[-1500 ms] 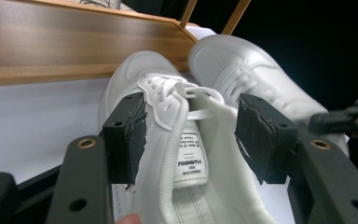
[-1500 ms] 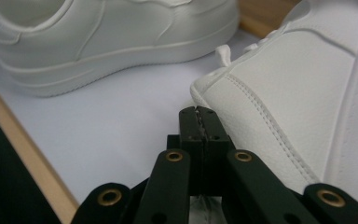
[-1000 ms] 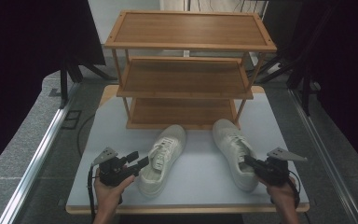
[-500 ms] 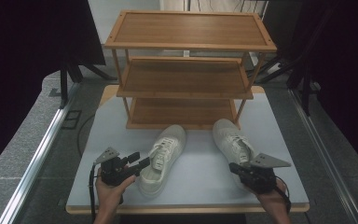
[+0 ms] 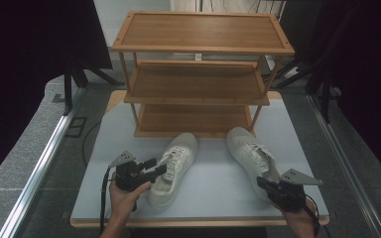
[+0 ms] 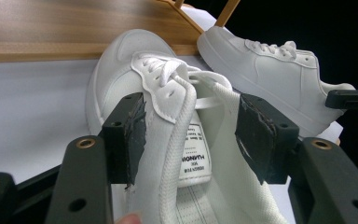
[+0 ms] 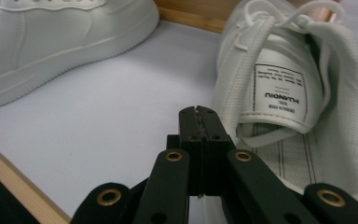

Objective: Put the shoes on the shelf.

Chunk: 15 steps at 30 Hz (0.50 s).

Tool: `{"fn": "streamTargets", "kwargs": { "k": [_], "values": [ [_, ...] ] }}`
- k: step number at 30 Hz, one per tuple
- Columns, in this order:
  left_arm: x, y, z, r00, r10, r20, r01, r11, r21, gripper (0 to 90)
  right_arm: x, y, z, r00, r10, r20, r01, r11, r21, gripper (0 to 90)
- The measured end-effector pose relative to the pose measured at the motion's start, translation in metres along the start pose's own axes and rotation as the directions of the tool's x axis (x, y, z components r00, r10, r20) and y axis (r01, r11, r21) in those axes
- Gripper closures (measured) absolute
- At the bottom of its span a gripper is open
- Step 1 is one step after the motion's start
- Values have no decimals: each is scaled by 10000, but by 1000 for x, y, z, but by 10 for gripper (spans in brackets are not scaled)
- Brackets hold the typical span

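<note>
With both shoes lying on the table [image 5: 213, 173] before the rack [image 5: 198, 74], the left gripper [image 5: 159, 169] straddles the left shoe [image 5: 176, 166] wide open, gripping nothing, so closing comes next, while the right gripper [image 5: 261, 182], shut and empty, waits beside the right shoe [image 5: 250, 151].

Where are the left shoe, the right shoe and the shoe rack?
left shoe [image 5: 174, 166]: high view, on its laces.
right shoe [image 5: 250, 151]: high view, on its laces.
shoe rack [image 5: 198, 29]: high view, on its top shelf.

Matt mesh-cloth shoe [image 6: 168, 140], varnished wooden rack [image 5: 198, 64]
</note>
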<state>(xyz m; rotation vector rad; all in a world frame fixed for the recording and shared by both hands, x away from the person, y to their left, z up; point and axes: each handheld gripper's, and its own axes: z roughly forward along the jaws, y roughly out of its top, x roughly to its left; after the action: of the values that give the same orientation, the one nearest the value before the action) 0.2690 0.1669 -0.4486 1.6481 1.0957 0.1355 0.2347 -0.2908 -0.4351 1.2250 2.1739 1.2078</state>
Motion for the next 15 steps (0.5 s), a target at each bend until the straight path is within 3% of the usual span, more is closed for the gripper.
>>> {"fn": "streamTargets", "kwargs": {
  "k": [7, 10, 11, 13, 14, 15],
  "values": [
    [6, -2, 2, 10000, -83, 39, 83, 9999, 115, 427, -12, 1, -7, 9995, 206, 243, -213, 9993, 303, 896],
    [6, -2, 0, 10000, -72, 43, 71, 9999, 143, 424, -12, 1, -6, 9998, 198, 97, -201, 9993, 316, 868],
    [6, -1, -3, 10000, -56, 28, 56, 10000, 32, 424, -10, 3, -6, 9999, 50, -135, -48, 9999, 117, 786],
    [6, 2, -7, 10000, -6, 12, 6, 10000, -78, 422, -6, 6, -8, 9996, -116, -253, 110, 9997, -238, 733],
    [6, 2, -7, 10000, -6, 12, 6, 10000, -78, 422, -6, 6, -8, 9996, -116, -253, 110, 9997, -238, 733],
    [6, 3, -8, 10000, 49, -30, -49, 9999, -121, 422, -4, 10, -15, 9992, -386, -65, 380, 9965, -740, 641]
  ]
}}
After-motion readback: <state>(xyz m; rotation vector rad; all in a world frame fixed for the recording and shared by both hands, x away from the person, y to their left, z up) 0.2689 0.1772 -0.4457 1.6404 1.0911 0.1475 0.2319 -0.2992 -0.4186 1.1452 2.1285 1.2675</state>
